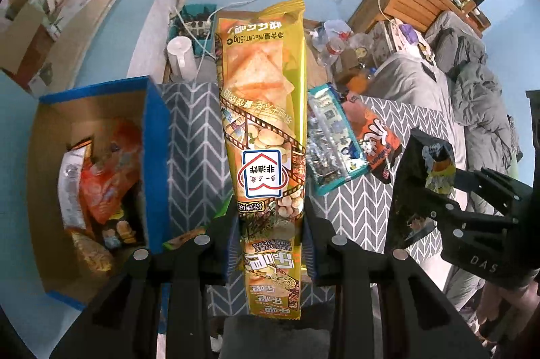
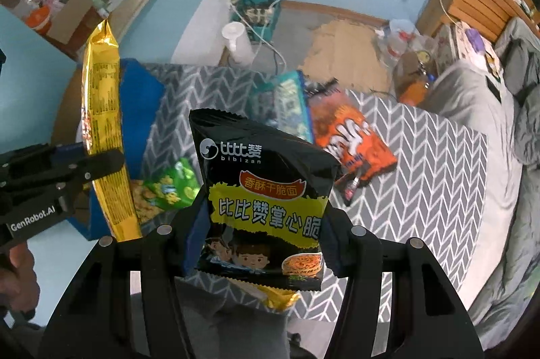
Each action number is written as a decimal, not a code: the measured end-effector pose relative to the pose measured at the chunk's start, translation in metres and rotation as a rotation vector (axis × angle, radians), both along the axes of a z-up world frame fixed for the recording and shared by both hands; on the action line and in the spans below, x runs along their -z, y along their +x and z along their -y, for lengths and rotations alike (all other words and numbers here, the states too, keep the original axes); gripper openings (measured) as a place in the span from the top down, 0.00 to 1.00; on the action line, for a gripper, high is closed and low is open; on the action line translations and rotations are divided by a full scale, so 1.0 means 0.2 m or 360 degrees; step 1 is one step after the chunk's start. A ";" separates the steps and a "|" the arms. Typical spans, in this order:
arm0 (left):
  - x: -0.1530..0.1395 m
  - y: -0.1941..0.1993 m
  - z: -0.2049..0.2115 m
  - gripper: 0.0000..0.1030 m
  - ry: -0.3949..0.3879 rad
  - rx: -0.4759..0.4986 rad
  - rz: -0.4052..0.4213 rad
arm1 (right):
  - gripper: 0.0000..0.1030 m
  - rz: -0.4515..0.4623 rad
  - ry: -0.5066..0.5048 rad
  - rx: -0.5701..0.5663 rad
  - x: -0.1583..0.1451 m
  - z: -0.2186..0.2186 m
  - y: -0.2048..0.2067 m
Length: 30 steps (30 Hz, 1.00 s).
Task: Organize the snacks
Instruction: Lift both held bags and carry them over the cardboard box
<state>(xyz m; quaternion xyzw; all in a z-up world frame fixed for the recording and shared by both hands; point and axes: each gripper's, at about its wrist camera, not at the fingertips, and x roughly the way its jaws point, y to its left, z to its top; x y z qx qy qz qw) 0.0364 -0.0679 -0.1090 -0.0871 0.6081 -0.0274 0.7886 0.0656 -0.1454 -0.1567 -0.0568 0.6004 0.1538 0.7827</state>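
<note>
Pinching a tall yellow snack bag [image 1: 265, 136] near its lower end, the left gripper [image 1: 271, 237] has its fingers closed against both sides of the pack, which stands upright above a grey blanket [image 1: 192, 136] with a white zigzag pattern. In the right wrist view the same yellow bag [image 2: 103, 122] shows edge-on at the left, clamped by the left gripper [image 2: 98, 161].

The right gripper [image 2: 260, 244] is closed on a black noodle snack bag [image 2: 265, 200] with a yellow label band, holding it by its lower half and lifted off the blanket [image 2: 422, 176]. From the left wrist view this black bag [image 1: 420, 186] appears at the right, gripped by the right gripper [image 1: 449, 193].

To the left of the yellow bag sits a blue cardboard box [image 1: 155, 149], open at the top, with several snack packs inside, among them an orange one [image 1: 111, 170] and a white one [image 1: 69, 186]. On the blanket lie a teal-edged packet [image 1: 334, 143] and, touching it, an orange packet [image 1: 378, 139]. A green snack bag [image 2: 168, 186] lies on the blanket close to the box [image 2: 141, 82], partly hidden behind the black bag. Beyond the blanket, a white jug [image 1: 182, 58] stands on the floor, and grey bedding [image 1: 472, 95] lies to the right.
</note>
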 end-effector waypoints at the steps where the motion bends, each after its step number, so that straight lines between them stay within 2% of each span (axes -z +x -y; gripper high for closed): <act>1: 0.00 -0.01 -0.02 0.69 0.0013 -0.0011 -0.0008 | 0.45 0.0002 0.0009 -0.0011 -0.01 -0.02 0.00; 13: -0.05 -0.15 -0.33 0.69 0.0009 -0.0186 -0.0016 | 0.45 -0.0022 0.0111 -0.0188 0.00 -0.36 0.02; 21: -0.05 -0.24 -0.58 0.69 -0.0024 -0.0339 -0.0024 | 0.45 -0.0057 0.0184 -0.0345 0.04 -0.69 0.04; 30: -0.01 -0.33 -0.85 0.69 0.0011 -0.0482 -0.0043 | 0.45 -0.0119 0.0234 -0.0498 0.13 -1.05 0.02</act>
